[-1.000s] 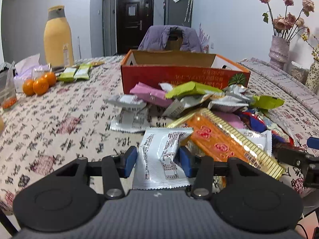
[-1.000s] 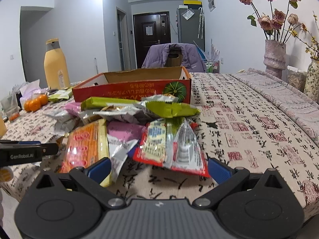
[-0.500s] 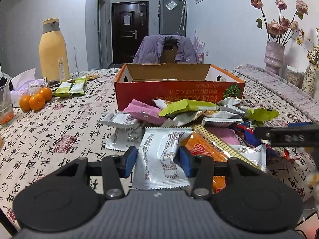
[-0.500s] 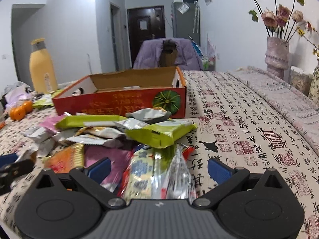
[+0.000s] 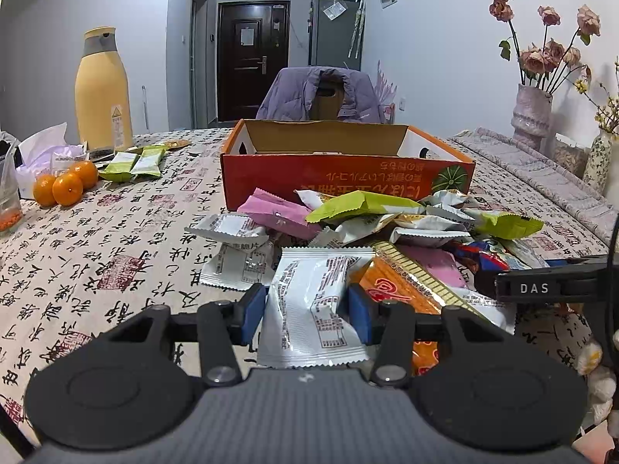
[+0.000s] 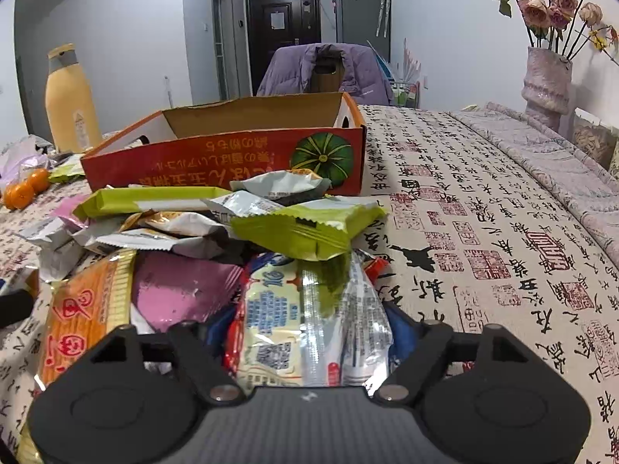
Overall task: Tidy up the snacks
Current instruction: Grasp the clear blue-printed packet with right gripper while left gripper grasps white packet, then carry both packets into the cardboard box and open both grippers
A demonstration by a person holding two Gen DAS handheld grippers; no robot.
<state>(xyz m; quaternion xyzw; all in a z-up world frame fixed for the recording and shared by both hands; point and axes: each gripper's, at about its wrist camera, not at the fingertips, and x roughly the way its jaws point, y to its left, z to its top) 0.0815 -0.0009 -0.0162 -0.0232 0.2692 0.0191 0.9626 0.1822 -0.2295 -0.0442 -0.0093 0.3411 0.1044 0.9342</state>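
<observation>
— What are we holding?
— Our left gripper (image 5: pixel 307 307) pinches a white snack packet (image 5: pixel 309 305) just above the tablecloth (image 5: pixel 116 239).
— And the other one?
— Our right gripper (image 6: pixel 309 332) is closing around a clear red-edged snack bag (image 6: pixel 309 324) in the snack pile (image 6: pixel 216 224) — in front of the orange cardboard box (image 6: pixel 216 154).

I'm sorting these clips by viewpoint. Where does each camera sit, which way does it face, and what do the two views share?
Left wrist view: sits on the left gripper, facing across the table to the red box; its pads clamp a white packet, and the right gripper shows at the right edge.
Right wrist view: sits on the right gripper, facing the same box from further right; its jaws are closing around a clear-wrapped packet.
Shared: box, snack pile, yellow bottle, oranges, purple jacket, flower vase.
</observation>
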